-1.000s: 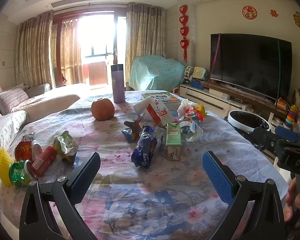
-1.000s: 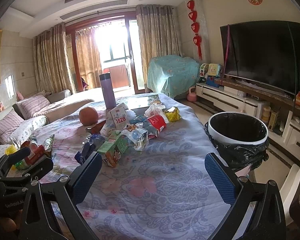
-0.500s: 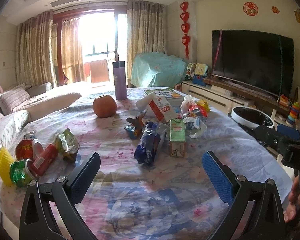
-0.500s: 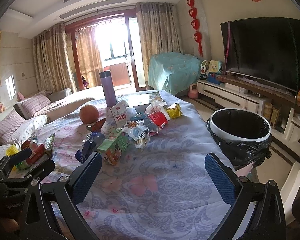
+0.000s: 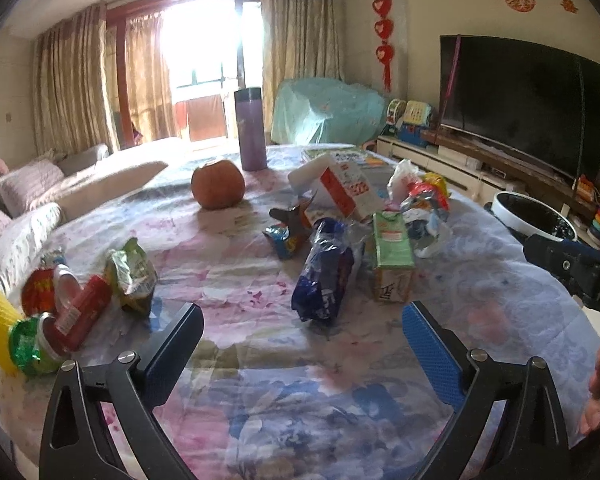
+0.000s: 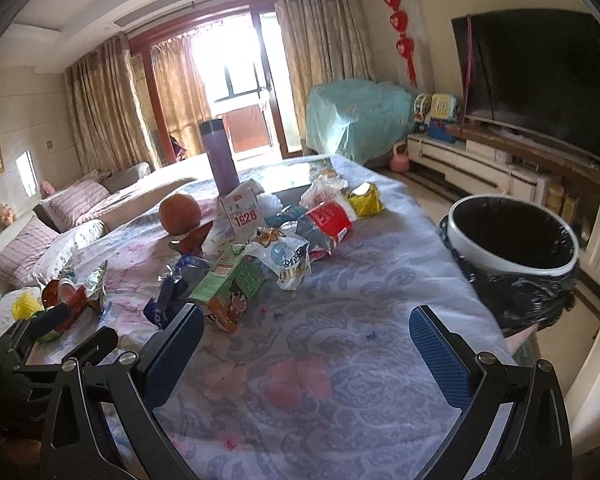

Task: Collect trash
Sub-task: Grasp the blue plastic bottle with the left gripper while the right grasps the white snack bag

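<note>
Trash lies scattered on a table with a floral cloth (image 5: 260,360). A blue wrapper (image 5: 324,276) and a green drink carton (image 5: 392,256) lie just ahead of my left gripper (image 5: 302,334), which is open and empty above the cloth. A pile of red, green and yellow wrappers (image 5: 64,308) lies at its left. My right gripper (image 6: 306,338) is open and empty over the cloth; the green carton (image 6: 232,284) and a white snack bag (image 6: 288,256) lie ahead left of it. A bin with a black liner (image 6: 512,240) stands beside the table at the right.
A purple flask (image 5: 251,128), an orange fruit (image 5: 218,184) and a white box marked 1928 (image 6: 242,216) stand at the table's far side. A sofa (image 5: 28,208) runs along the left. A TV (image 5: 520,100) and a cabinet with toys are at the right.
Both grippers have moved forward and a little lower toward the trash, which looks nearer now. Both stay open and empty.
</note>
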Demonstrator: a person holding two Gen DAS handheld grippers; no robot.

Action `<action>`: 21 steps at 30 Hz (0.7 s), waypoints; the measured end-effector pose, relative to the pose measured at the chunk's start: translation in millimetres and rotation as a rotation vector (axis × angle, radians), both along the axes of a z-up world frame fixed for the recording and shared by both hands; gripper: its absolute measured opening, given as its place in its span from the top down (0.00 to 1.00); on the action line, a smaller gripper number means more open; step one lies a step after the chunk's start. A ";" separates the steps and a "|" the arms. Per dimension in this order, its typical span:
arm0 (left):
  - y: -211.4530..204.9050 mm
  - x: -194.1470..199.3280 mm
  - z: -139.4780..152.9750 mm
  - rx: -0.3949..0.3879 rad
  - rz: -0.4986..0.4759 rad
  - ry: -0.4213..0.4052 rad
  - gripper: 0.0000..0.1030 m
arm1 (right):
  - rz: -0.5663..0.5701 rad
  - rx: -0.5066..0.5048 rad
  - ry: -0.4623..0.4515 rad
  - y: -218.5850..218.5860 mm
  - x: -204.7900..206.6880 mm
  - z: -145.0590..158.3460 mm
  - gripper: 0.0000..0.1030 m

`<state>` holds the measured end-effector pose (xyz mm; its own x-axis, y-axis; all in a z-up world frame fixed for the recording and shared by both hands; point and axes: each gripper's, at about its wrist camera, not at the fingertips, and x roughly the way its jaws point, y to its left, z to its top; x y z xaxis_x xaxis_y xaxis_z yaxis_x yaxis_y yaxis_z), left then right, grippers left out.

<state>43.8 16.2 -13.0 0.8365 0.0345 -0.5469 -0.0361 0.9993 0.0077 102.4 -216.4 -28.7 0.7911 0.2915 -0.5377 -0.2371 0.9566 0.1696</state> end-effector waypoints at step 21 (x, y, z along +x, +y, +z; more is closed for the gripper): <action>12.2 105.5 -26.1 -0.052 -0.044 0.166 0.20 | 0.070 0.039 0.253 13.9 110.7 -43.6 0.52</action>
